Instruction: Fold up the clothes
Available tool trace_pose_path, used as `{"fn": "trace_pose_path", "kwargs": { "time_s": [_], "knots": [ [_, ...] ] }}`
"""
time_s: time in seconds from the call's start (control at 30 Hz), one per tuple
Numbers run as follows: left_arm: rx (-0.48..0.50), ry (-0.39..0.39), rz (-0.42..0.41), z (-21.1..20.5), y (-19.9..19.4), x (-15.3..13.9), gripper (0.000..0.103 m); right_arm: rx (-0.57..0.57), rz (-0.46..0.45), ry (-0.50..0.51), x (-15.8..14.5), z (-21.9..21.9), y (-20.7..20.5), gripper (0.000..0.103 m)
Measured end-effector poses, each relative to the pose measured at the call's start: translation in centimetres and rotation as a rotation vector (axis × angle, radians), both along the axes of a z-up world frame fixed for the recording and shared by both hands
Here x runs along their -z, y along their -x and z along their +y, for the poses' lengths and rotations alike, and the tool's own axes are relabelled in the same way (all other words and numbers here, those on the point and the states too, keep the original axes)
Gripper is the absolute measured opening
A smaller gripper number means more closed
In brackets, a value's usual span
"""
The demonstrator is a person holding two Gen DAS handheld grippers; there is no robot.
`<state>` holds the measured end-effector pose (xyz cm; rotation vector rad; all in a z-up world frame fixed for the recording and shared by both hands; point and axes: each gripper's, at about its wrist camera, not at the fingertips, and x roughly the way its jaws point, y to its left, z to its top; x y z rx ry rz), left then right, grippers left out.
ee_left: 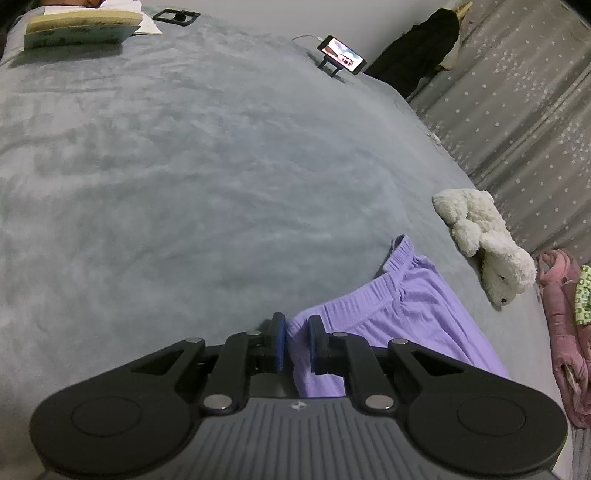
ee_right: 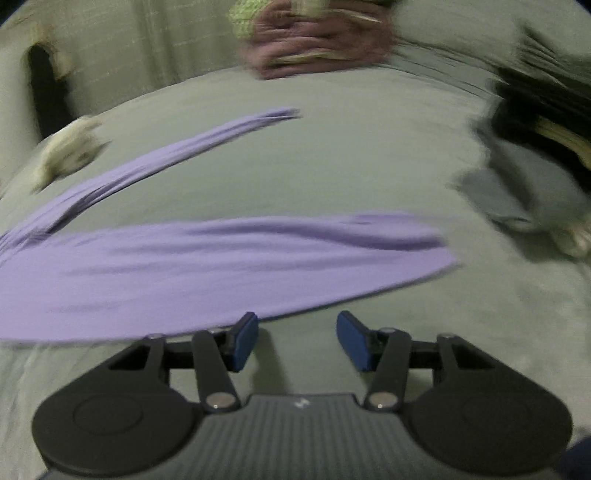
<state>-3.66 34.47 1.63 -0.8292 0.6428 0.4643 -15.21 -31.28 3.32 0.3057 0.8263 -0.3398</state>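
Light purple trousers (ee_left: 399, 314) lie on the grey bed cover (ee_left: 184, 166) with the elastic waistband toward the left wrist view. My left gripper (ee_left: 296, 321) is shut on the near corner of the waist, and purple fabric fills the narrow gap between its blue pads. In the blurred right wrist view the two trouser legs (ee_right: 207, 273) spread apart across the bed, the far leg (ee_right: 155, 158) running up to the right. My right gripper (ee_right: 297, 325) stands open just off the near leg's lower edge, with only bed cover between its fingers.
A white plush toy (ee_left: 484, 236) lies near the bed's right edge, beside a pink clothing pile (ee_left: 565, 332). A phone on a stand (ee_left: 341, 55) and a book (ee_left: 81, 27) sit at the far end. Starred curtains (ee_left: 517, 110) hang at the right. Dark clothing (ee_right: 535, 110) lies at the right in the right wrist view.
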Motion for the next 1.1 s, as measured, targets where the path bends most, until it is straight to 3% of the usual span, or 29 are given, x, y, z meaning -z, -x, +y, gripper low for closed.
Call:
{"fn": "trace_pose_path", "kwargs": {
  "time_s": [0.13,0.3,0.37,0.57,0.83,1.1],
  "knots": [
    [-0.002,0.003,0.001,0.0,-0.1,0.0,0.010,0.167,-0.022,-0.091,0.3,-4.3,0.4,0.039],
    [0.001,-0.011,-0.003,-0.1,-0.1,0.0,0.010,0.258,-0.094,-0.213,1.4,-6.6,1.2,0.037],
    [0.004,-0.023,-0.005,-0.1,-0.1,-0.1,0.010,0.291,-0.111,-0.213,1.7,-6.9,1.1,0.025],
    [-0.001,-0.036,-0.014,0.1,0.0,-0.4,0.010,0.361,-0.150,-0.273,2.4,-8.5,1.5,0.005],
    [-0.006,-0.063,-0.053,0.2,0.4,-1.2,0.005,0.405,-0.245,-0.239,0.7,-8.3,3.2,0.004],
    [-0.015,-0.065,-0.044,0.8,0.5,-1.1,0.003,0.404,-0.241,-0.221,-0.4,-6.9,3.9,0.004]
  ]
}}
